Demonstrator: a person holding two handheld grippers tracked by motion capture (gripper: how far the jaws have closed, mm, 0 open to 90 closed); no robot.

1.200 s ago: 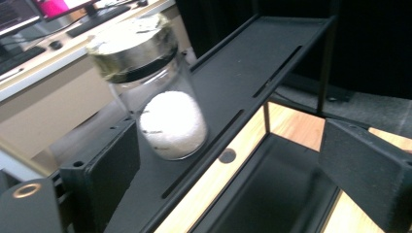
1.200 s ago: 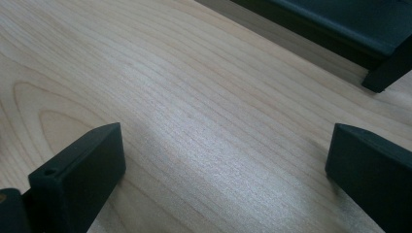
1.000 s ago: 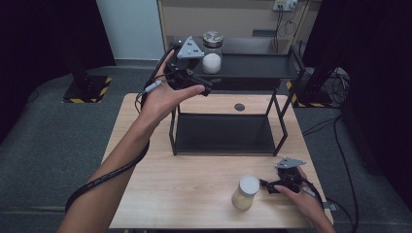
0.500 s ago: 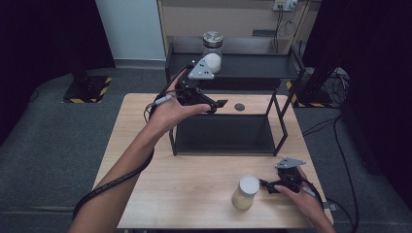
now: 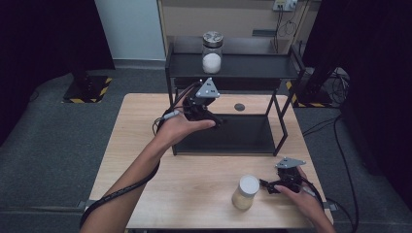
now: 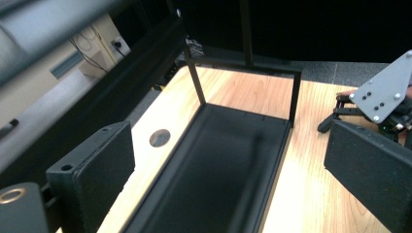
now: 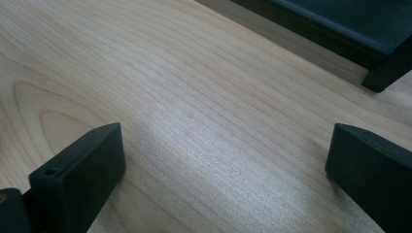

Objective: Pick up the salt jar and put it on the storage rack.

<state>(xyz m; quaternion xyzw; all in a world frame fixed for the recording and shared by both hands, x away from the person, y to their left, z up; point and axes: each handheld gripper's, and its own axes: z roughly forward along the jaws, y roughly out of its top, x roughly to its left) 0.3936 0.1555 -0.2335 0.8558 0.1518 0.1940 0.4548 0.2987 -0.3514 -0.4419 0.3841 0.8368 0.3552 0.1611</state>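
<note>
the left gripper is held above the wooden table, at the near left corner of a black two-tier rack, with its grey plate tilted up toward the camera. in the left gripper view its jaws are spread wide, with nothing between them; the rack's dark lower tray and a round hole in the tabletop are seen through the gap. no contact with the rack can be made out.

a glass jar with a metal lid, part filled with white powder, is stood on the rack's top shelf, well apart from the left gripper.

the right gripper is held low at the table's near right corner, gripped by the right hand. in the right gripper view its jaws are also spread wide over bare wood, with nothing pinched between them, and a foot of the rack is seen beyond. whether the jaws are touching the tabletop cannot be told.

a second jar, white-lidded with pale contents, is stood upright on the table just beside the right gripper's tips, outside the jaws. the right gripper's plate is also caught at the far right of the left gripper view.
</note>
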